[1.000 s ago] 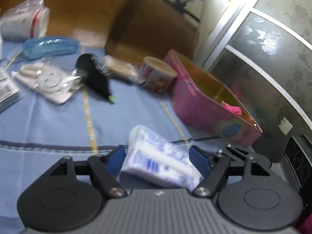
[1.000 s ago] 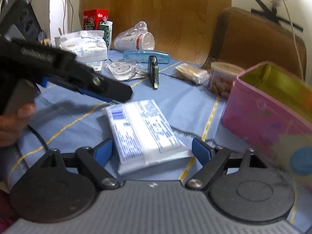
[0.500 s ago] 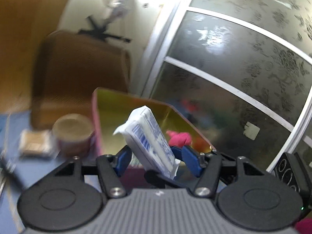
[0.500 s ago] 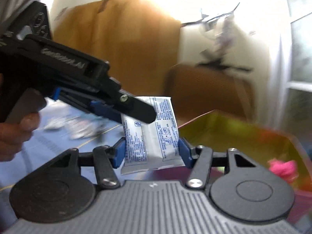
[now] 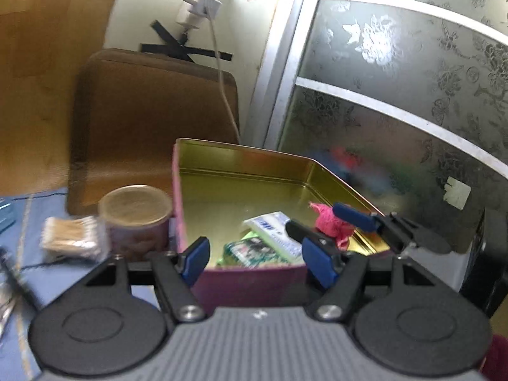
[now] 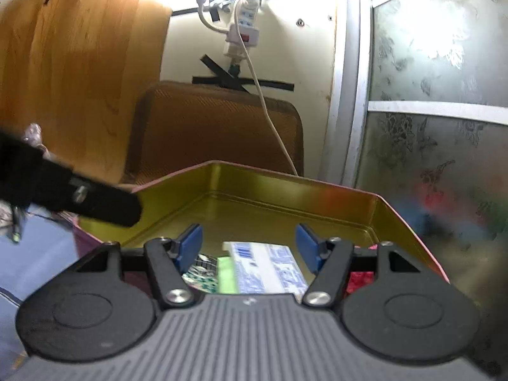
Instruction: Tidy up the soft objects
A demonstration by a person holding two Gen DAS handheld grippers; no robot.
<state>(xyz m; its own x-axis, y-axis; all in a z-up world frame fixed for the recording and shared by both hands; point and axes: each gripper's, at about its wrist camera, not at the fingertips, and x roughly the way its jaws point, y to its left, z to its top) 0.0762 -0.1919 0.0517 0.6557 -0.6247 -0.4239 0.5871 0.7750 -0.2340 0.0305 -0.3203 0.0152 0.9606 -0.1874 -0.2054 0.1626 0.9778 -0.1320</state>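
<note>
Pink outside and gold inside, the tin (image 5: 241, 171) is the largest thing in play and sits at the table's edge beside the blue tablecloth (image 5: 47, 216). Inside it, a white tissue pack (image 6: 270, 268) is seen lying flat on a green packet (image 5: 250, 250), with a pink cloth (image 5: 330, 225) near the right wall, so part of the sorting may be judged done. Left outside, just beside the tin, are a round jar (image 5: 136, 219) and a bag of cotton swabs (image 5: 71, 238); whether these count as soft things cannot be told. The left gripper (image 5: 255, 255) is held before the tin's near wall, jaws spread with nothing between them. The right gripper (image 6: 249, 247) is held above the tissue pack, jaws likewise spread and empty
</note>
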